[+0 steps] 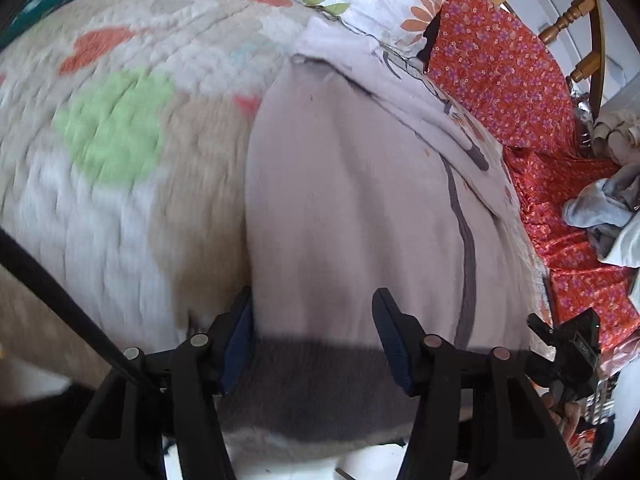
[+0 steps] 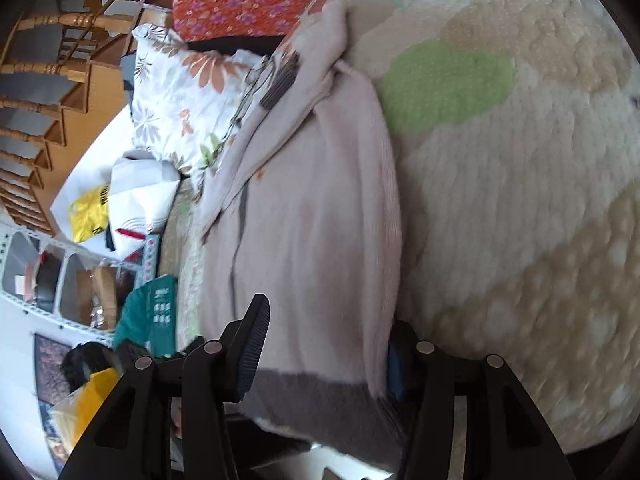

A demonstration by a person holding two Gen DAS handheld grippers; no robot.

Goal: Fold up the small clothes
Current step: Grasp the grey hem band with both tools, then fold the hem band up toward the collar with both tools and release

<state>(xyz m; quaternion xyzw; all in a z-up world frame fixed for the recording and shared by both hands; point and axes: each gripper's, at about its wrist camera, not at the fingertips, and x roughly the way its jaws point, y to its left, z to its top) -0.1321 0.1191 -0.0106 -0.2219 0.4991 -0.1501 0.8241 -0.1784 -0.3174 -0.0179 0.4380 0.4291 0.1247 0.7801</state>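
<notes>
Straddling the pale garment (image 1: 340,200), left gripper (image 1: 314,312) and right gripper (image 2: 326,332) stand half spread.

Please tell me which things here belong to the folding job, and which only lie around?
Job: pale garment with grey hem, left gripper, right gripper, quilt underneath.
Lying about: red floral cloth, flowered pillow, wooden chair, teal box.

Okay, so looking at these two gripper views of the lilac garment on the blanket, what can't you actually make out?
- Left gripper and right gripper: whether either is pinching the lilac garment; its grey hem runs between both pairs of fingers, pad contact unclear.
- Garment type: its upper part is folded over itself in both views.
- Quilted blanket: blurred in the left view.
- Green box: print too small, blurred.
</notes>
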